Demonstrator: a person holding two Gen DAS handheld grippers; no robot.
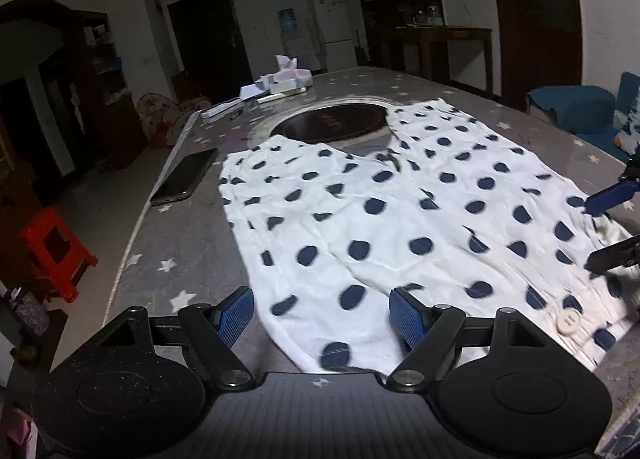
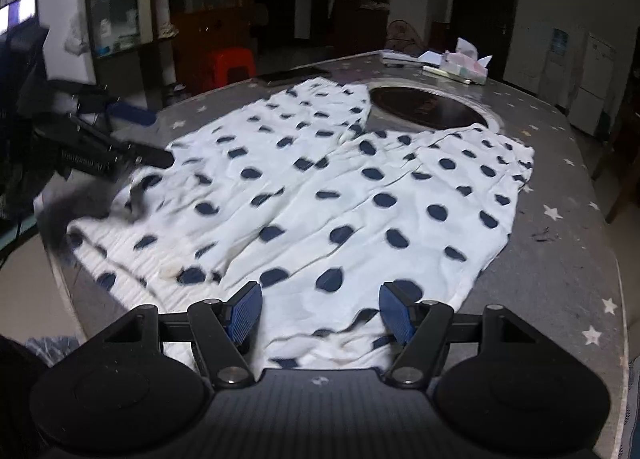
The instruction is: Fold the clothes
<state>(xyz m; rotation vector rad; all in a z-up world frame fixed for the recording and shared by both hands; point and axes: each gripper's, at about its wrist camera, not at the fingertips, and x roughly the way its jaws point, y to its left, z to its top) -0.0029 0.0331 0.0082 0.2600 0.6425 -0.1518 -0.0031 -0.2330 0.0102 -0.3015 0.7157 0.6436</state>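
Note:
A pair of white shorts with navy polka dots [image 1: 400, 219] lies spread flat on the grey star-patterned table [image 1: 168, 259], both legs pointing away from the waistband; it also shows in the right wrist view [image 2: 340, 199]. A white button [image 1: 569, 321] sits at the waistband. My left gripper [image 1: 320, 317] is open, its blue pads either side of the near hem corner. My right gripper [image 2: 320, 311] is open over the other near edge of the shorts. Each gripper shows in the other's view, the right [image 1: 608, 231] and the left [image 2: 136, 135], both open.
A dark round inset [image 1: 332, 123] sits in the table's middle beyond the shorts. A black phone [image 1: 186, 177] lies near the left edge. A tissue box and papers [image 1: 280, 81] lie at the far end. A red stool [image 1: 56, 247] stands on the floor beside the table.

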